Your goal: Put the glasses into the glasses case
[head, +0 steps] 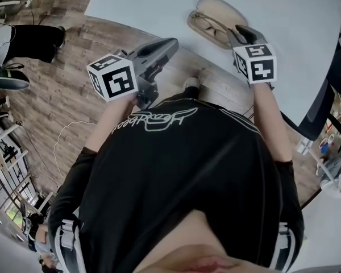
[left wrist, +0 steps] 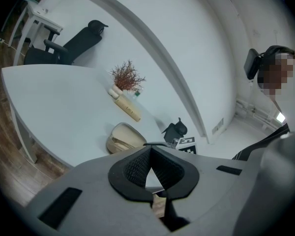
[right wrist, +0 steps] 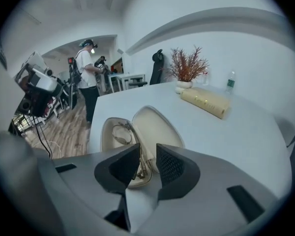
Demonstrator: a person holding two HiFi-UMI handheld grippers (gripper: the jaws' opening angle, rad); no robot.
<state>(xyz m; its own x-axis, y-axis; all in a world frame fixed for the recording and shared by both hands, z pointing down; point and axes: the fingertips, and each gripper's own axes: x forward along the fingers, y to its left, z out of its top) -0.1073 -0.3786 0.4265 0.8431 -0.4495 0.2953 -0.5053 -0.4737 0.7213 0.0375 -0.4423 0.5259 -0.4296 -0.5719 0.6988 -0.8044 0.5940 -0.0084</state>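
Note:
An open beige glasses case (head: 220, 10) lies near the white table's (head: 153, 4) front edge. The glasses (head: 207, 26) rest in its lower half. My right gripper (head: 239, 36) hovers at the case's near end. In the right gripper view its jaws stand a narrow gap apart (right wrist: 147, 157), open, with the glasses (right wrist: 120, 132) and the case (right wrist: 156, 126) just beyond; a temple shows through the gap. My left gripper (head: 162, 48) hangs off the table over the floor. Its tips touch (left wrist: 150, 151), shut and holding nothing. From there the case (left wrist: 124, 136) appears ahead.
A long beige box (right wrist: 205, 102) and a vase of dried red twigs (right wrist: 187, 68) stand farther back on the table, with a bottle (right wrist: 230, 81) behind. A black office chair (left wrist: 73, 45) stands beyond the table's far end. A person (right wrist: 88, 77) stands on the wooden floor.

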